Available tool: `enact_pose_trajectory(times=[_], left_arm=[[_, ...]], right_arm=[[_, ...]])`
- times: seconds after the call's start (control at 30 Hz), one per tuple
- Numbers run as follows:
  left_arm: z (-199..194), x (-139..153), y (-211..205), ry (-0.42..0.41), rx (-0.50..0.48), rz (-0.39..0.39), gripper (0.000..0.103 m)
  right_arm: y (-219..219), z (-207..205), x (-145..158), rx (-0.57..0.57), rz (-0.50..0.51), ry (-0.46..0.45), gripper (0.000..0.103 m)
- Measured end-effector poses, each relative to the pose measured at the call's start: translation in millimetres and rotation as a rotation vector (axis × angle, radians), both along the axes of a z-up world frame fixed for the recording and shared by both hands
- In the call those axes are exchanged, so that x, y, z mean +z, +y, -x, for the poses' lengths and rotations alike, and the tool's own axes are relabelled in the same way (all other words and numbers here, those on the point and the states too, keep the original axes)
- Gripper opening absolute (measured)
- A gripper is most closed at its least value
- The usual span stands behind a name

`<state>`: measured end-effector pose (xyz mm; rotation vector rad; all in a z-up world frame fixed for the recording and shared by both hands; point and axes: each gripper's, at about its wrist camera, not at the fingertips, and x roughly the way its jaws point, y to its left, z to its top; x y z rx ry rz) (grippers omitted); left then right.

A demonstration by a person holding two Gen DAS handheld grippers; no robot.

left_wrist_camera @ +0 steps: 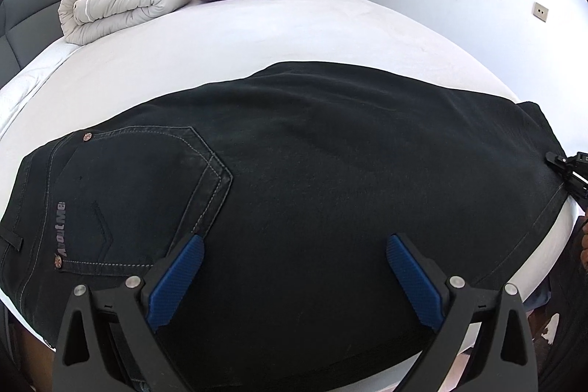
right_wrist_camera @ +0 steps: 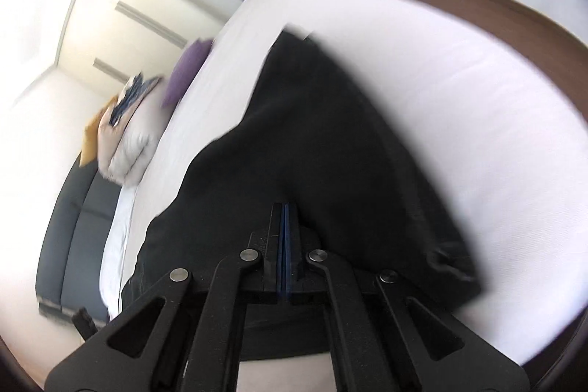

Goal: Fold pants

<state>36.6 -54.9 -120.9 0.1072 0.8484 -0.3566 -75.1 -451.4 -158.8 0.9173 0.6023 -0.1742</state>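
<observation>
On bed, pants edge seemingly pinched, right gripper

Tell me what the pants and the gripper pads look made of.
Pants: likely dark denim, matte, judging by pale contrast stitching, copper-coloured rivets and a patch pocket. Left gripper pads: blue, finely ribbed, probably rubber or textured plastic; material uncertain.

Right gripper pinches black pants on white bed.

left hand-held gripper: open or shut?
Open. The left hand-held gripper has its two blue pads spread wide apart over the pants, with dark fabric showing between them and nothing clamped.
</observation>
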Motion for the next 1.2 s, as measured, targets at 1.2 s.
enact_pose_trajectory(times=[1.2], left_arm=[[-74.9, 58.3, 35.8, -0.148, 0.047, -0.065, 0.075]], right_arm=[[157.8, -133.7, 62.0, 0.341, -0.023, -0.053, 0.000]])
